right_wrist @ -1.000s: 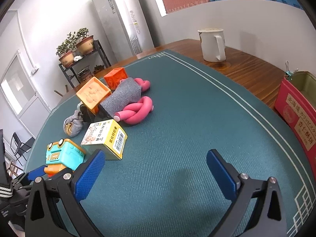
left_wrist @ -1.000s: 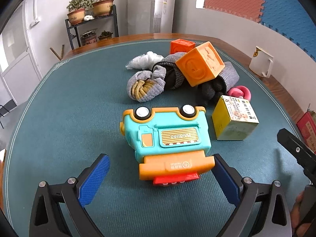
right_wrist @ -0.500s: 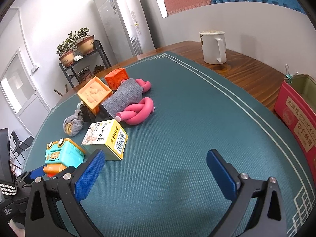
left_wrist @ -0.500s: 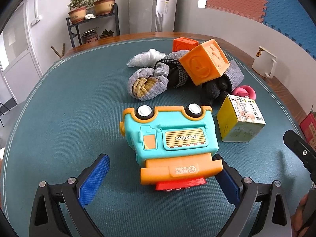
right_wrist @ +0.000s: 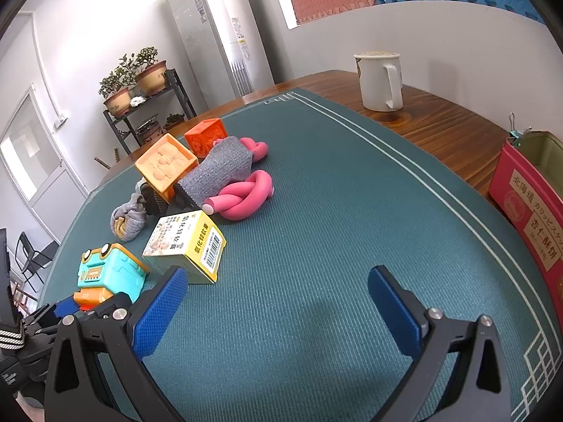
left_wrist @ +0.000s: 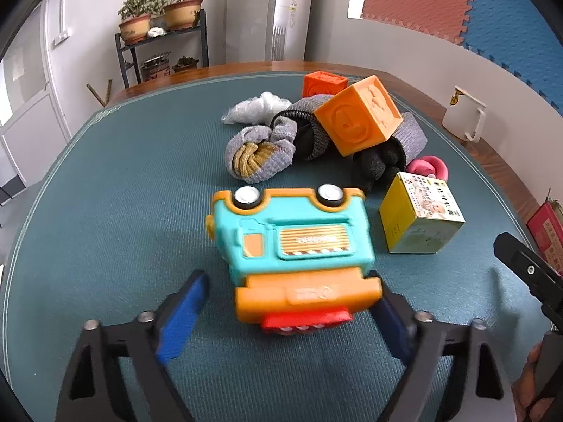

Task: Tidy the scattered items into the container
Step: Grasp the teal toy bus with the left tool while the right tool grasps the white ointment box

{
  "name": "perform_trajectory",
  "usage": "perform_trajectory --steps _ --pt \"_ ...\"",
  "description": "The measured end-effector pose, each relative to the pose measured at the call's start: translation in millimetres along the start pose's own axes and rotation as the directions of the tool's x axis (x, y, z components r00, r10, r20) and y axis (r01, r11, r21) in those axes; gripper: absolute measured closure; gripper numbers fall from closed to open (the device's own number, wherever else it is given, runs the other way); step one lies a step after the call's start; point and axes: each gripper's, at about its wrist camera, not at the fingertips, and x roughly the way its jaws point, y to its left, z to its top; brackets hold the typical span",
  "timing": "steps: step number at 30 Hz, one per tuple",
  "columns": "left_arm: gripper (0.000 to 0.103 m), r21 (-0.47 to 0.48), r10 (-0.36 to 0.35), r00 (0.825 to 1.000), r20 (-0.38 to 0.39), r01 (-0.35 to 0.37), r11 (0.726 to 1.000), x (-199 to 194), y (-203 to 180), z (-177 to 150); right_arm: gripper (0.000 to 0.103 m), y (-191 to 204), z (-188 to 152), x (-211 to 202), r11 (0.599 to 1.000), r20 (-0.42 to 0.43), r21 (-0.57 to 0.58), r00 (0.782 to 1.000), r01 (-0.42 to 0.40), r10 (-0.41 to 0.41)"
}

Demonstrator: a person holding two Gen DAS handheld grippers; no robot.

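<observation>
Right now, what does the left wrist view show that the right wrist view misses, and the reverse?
Left wrist only: the crumpled clear plastic bag behind the grey socks, and the open left gripper flanking the toy's orange base. Right wrist only: the red tin's open inside, a binder clip on its rim, and the open right gripper over bare mat. Both: teal-and-orange toy truck, yellow carton, white mug.

Bright daylight, fisheye edges; slight blur

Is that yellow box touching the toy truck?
Apart. The left wrist view shows a strip of green mat between the yellow box and the toy truck.
</observation>
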Motion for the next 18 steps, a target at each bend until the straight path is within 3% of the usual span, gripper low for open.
perform_trajectory --steps 1,14,18 --pt "0.03 -0.002 0.001 1.0 0.002 -0.001 1.0 -1 1 0 0.0 0 0 0 1.0 -0.001 0.001 1.0 0.0 0.0" --pt "0.03 -0.118 0.017 0.999 0.041 -0.012 0.993 -20 40 1 0.0 5 0 0 1.0 -0.004 -0.016 1.0 0.011 -0.011" --pt "0.03 -0.134 0.015 0.999 0.04 -0.01 0.991 -23 47 0 0.0 25 6 2 0.999 -0.032 -0.051 0.999 -0.016 0.015"
